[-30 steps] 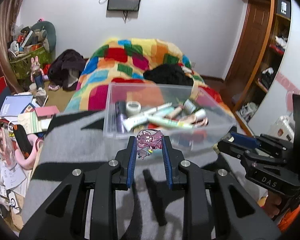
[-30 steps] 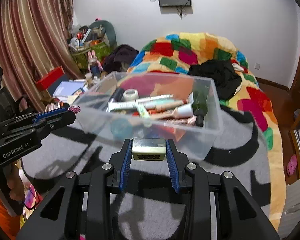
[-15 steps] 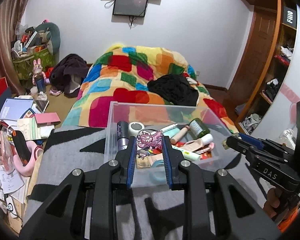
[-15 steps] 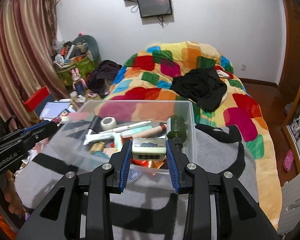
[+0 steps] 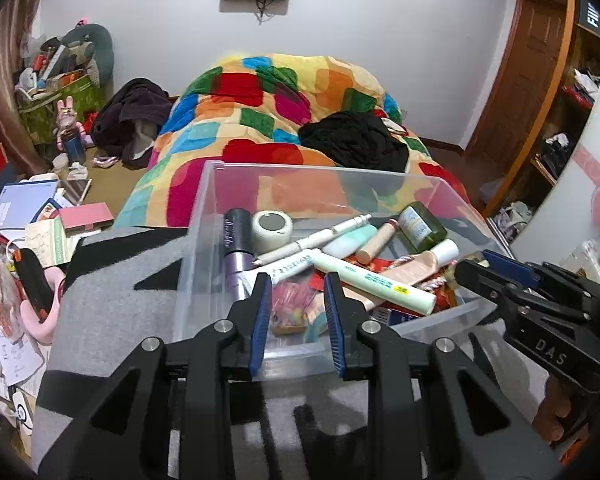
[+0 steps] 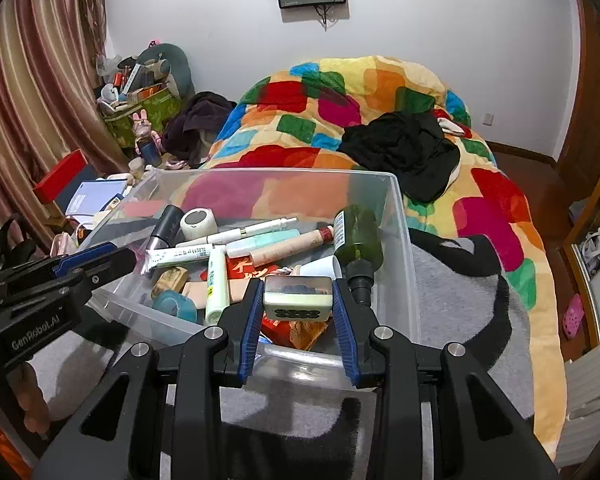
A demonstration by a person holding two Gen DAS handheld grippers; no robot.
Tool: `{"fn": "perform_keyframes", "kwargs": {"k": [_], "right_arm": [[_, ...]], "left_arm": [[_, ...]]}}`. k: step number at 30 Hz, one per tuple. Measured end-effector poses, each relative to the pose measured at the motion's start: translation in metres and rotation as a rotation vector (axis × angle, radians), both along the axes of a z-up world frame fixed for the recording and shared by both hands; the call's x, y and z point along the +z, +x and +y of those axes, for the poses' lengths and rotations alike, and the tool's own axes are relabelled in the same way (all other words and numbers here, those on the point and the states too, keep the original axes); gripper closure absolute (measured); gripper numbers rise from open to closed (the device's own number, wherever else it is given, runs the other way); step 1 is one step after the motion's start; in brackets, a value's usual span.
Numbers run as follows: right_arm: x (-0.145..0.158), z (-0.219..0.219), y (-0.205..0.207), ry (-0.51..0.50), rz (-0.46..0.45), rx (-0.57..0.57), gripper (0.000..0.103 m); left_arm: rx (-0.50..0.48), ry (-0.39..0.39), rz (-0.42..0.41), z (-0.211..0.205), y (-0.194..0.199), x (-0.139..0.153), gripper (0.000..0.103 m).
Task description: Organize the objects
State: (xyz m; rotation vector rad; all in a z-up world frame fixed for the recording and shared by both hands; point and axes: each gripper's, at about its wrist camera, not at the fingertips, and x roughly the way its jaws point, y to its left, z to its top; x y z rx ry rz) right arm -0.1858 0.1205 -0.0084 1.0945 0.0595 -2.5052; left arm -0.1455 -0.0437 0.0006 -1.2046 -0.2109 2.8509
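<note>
Clear plastic box (image 6: 400, 240) sits on the grey blanket (image 6: 460, 300), full of tubes. Above it, the right claw (image 6: 298, 300) pinches a cream block (image 6: 298, 302). The left claw (image 5: 296, 300) pinches a blurry pink toy (image 5: 290, 304).

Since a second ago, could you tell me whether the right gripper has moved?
Yes. The right gripper has come forward over the clear bin's near rim.

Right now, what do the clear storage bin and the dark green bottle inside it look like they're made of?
The clear storage bin looks like thin glossy plastic: see-through walls, shiny rim. The dark green bottle is translucent and smooth, plastic or glass; I cannot tell which.
</note>
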Motion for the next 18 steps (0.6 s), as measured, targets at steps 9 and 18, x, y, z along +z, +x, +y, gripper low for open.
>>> {"fn": "perform_keyframes", "kwargs": {"k": [9,18], "right_arm": [[0.011,-0.001,0.01,-0.004,0.014,0.042,0.061],[0.034,0.01,0.037,-0.042,0.108,0.082,0.042]], "left_arm": [[-0.021,-0.007,0.018,0.008,0.012,0.008,0.066],[-0.018,-0.016,0.113,0.012,0.043,0.029,0.039]]}}
